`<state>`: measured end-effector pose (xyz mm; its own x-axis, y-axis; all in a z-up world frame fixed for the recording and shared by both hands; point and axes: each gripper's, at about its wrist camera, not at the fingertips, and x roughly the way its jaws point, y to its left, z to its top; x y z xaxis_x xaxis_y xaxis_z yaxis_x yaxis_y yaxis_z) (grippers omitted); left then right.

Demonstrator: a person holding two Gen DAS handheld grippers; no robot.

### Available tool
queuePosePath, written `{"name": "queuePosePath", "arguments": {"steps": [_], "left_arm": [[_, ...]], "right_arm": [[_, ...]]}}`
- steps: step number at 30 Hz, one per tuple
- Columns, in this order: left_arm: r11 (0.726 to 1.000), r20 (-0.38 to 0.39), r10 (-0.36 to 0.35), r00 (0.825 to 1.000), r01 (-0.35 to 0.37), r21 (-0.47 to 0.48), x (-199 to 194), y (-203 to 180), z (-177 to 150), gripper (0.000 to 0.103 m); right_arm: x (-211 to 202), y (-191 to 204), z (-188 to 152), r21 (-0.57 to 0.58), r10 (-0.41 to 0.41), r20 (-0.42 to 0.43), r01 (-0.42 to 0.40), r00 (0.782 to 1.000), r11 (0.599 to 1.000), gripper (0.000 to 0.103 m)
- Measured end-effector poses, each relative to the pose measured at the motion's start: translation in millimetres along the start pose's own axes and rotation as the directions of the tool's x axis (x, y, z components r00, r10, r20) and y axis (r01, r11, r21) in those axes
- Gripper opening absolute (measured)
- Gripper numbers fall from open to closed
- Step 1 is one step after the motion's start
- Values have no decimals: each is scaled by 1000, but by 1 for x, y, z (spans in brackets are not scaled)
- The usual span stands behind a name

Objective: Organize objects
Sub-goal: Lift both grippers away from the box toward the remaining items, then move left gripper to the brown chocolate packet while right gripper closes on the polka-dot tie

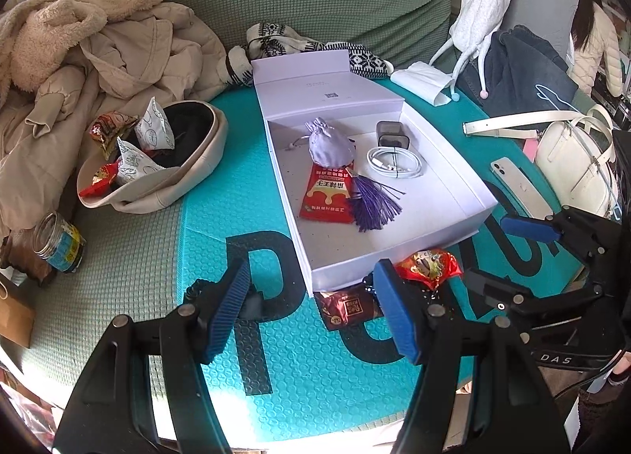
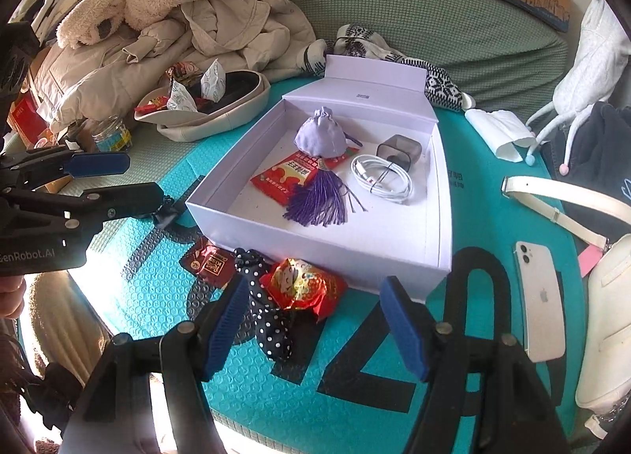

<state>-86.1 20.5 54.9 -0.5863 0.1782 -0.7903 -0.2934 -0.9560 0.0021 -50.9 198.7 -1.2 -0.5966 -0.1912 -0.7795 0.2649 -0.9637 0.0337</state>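
Observation:
An open white box (image 1: pixel 355 270) (image 2: pixel 315 256) lies on the teal mat. Inside it are a lilac pouch with a purple tassel (image 1: pixel 329 146) (image 2: pixel 317 136), a red snack packet (image 1: pixel 325 197) (image 2: pixel 282 178), a coiled white cable (image 1: pixel 392 164) (image 2: pixel 380 178) and a grey case (image 1: pixel 392 132) (image 2: pixel 398 150). In front of the box lie a dark red packet (image 1: pixel 347 308) (image 2: pixel 209 262), a polka-dot scrunchie (image 2: pixel 268 320) and a red candy wrapper (image 1: pixel 428 264) (image 2: pixel 299 286). My left gripper (image 1: pixel 312 280) hangs open above the dark red packet. My right gripper (image 2: pixel 315 288) is open over the scrunchie and the wrapper.
A beige hat (image 1: pixel 157 178) (image 2: pixel 213 118) holding snack packets sits left of the box, next to a heap of beige coats (image 1: pixel 98 59). A glass jar (image 1: pixel 59 241) lies at the left. A white phone (image 2: pixel 542 296), a white bag (image 1: pixel 575 162) and a patterned scarf (image 1: pixel 284 43) lie around.

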Motion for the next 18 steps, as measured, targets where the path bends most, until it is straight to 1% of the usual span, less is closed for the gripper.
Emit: {"name": "queuePosePath", "arguments": {"steps": [7, 12, 18], "left_arm": [[1000, -36, -18, 999, 18, 0, 22, -7, -14, 64], [999, -65, -44, 997, 44, -3, 38, -9, -23, 64], [998, -97, -67, 993, 67, -3, 54, -12, -35, 64]], "right_arm": [[13, -6, -17, 27, 39, -29, -38, 999, 999, 70], [22, -4, -28, 27, 59, -52, -58, 997, 998, 69], [33, 1, -35, 18, 85, -81, -84, 993, 996, 63]]}}
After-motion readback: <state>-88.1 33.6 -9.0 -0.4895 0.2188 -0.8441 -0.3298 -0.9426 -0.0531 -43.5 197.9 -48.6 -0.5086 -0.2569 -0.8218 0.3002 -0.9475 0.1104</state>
